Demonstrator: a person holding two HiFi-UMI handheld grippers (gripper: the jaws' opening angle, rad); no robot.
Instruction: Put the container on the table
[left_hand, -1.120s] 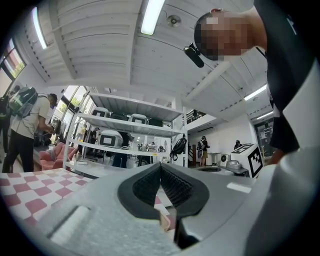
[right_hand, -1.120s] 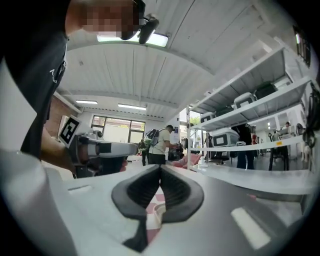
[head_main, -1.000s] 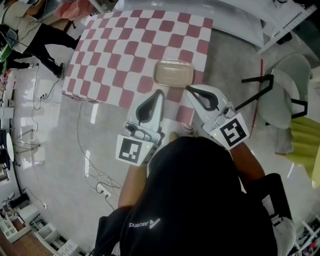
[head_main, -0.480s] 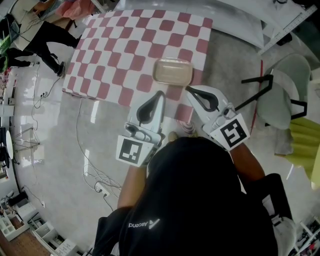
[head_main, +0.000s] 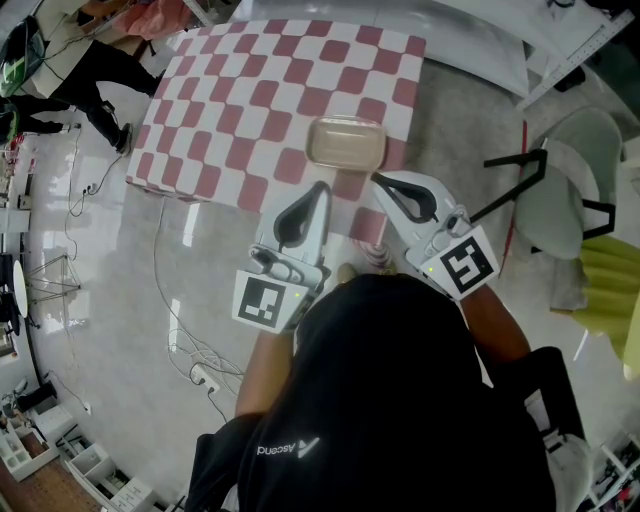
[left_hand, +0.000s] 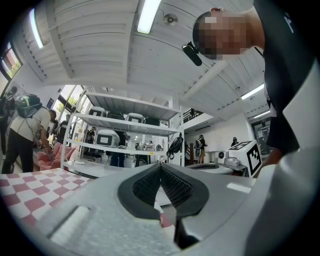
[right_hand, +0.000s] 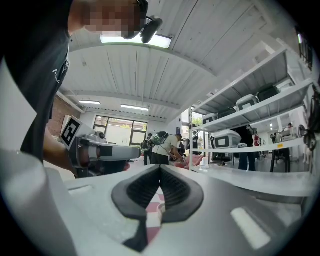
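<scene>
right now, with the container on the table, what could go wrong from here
1. The container sits toward the table's near right corner, just ahead of the left claw and right claw. Both are shut and empty, so a careless swing could knock it toward the edge.
2. Cables lie on the floor to the person's left, a likely trip hazard when stepping away.

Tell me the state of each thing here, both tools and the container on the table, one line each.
Left tool: jaws shut, nothing between them.
Right tool: jaws shut, nothing between them.
Container: closed, lying flat on the checkered tablecloth, held by neither tool.
</scene>
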